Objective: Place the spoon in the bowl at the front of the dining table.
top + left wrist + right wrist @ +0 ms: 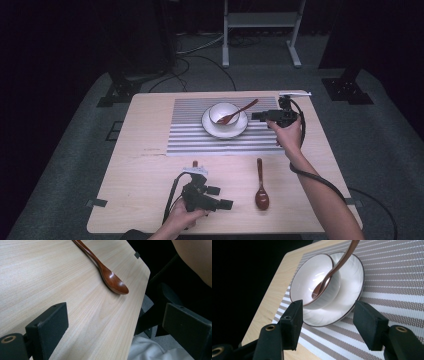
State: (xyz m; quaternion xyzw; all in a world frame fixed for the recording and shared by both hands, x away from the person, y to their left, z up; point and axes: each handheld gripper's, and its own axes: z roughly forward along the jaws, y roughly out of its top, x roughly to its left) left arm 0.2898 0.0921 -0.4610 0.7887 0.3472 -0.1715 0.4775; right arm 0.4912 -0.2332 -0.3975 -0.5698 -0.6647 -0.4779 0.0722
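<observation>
A white bowl (223, 113) (307, 282) stands on a white plate (225, 132) (353, 272) on a striped placemat (190, 140) (392, 277). A brown wooden spoon (239, 111) (332, 272) rests in the bowl, its handle leaning out over the rim to the right. Just right of the plate my right gripper (256, 116) (329, 307) points at it, open, with nothing between the jaws. A second brown spoon (261, 187) (112, 280) lies flat near the table's front edge. Left of it my left gripper (220, 197) (115, 308) is open and holds nothing.
The wooden table (145, 170) ends close in front of the left gripper. Cables and a white metal stand (260, 30) are on the grey floor behind the table. A person's knee or arm (195, 260) shows beyond the table's corner.
</observation>
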